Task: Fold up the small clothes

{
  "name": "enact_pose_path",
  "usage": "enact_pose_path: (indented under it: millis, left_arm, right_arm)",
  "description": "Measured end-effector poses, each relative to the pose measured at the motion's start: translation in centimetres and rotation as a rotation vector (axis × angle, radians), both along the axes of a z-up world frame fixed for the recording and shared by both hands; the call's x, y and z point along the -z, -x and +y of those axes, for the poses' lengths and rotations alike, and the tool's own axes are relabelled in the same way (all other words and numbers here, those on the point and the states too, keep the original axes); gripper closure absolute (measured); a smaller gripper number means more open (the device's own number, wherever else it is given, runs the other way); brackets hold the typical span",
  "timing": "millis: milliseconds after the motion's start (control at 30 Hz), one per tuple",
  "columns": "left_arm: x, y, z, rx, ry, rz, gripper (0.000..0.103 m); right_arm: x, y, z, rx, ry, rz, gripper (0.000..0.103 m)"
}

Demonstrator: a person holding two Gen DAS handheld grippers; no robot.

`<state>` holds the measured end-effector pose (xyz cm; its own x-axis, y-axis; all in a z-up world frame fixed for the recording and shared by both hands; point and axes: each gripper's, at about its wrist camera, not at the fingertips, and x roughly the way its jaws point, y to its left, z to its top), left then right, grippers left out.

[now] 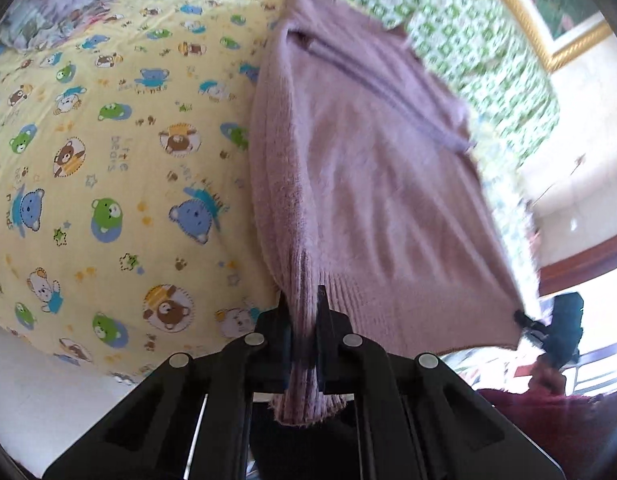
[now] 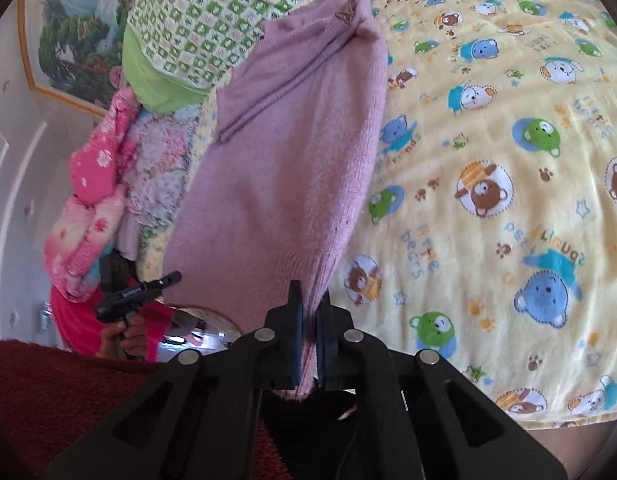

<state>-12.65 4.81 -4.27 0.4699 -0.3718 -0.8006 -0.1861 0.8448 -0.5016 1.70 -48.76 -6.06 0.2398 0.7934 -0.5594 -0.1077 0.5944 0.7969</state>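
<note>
A fuzzy mauve knit sweater (image 1: 368,176) is held up by its ribbed hem over a yellow bear-print bedsheet (image 1: 108,160). My left gripper (image 1: 304,304) is shut on one hem corner; the cloth hangs through its jaws. In the right wrist view the same sweater (image 2: 288,160) stretches away from my right gripper (image 2: 310,300), which is shut on the other hem corner. The far end of the sweater, with its collar, lies toward the pillow. Each gripper shows small in the other's view: the right (image 1: 522,316) and the left (image 2: 174,278).
A green-and-white patterned pillow (image 2: 212,20) lies at the head of the bed. A pile of pink and floral clothes (image 2: 104,208) sits by it. A crumpled floral cloth (image 1: 56,4) lies at the far left. A gold-framed picture (image 1: 548,20) hangs on the wall.
</note>
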Motion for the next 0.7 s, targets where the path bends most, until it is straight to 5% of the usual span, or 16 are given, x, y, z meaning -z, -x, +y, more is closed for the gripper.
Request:
enact_pose_path:
  millis: [300, 700]
  left_arm:
    - [-5.7, -2.2, 3.1, -0.079, 0.101, -0.178, 0.097]
    - [-12.0, -19.7, 5.7, -0.098, 0.124, -0.342, 0.097]
  right_arm:
    - [-4.8, -5.1, 1.6, -0.015, -0.118, -0.127, 0.097]
    - [-9.0, -20.0, 0.7, 0.165, -0.138, -0.282, 0.097]
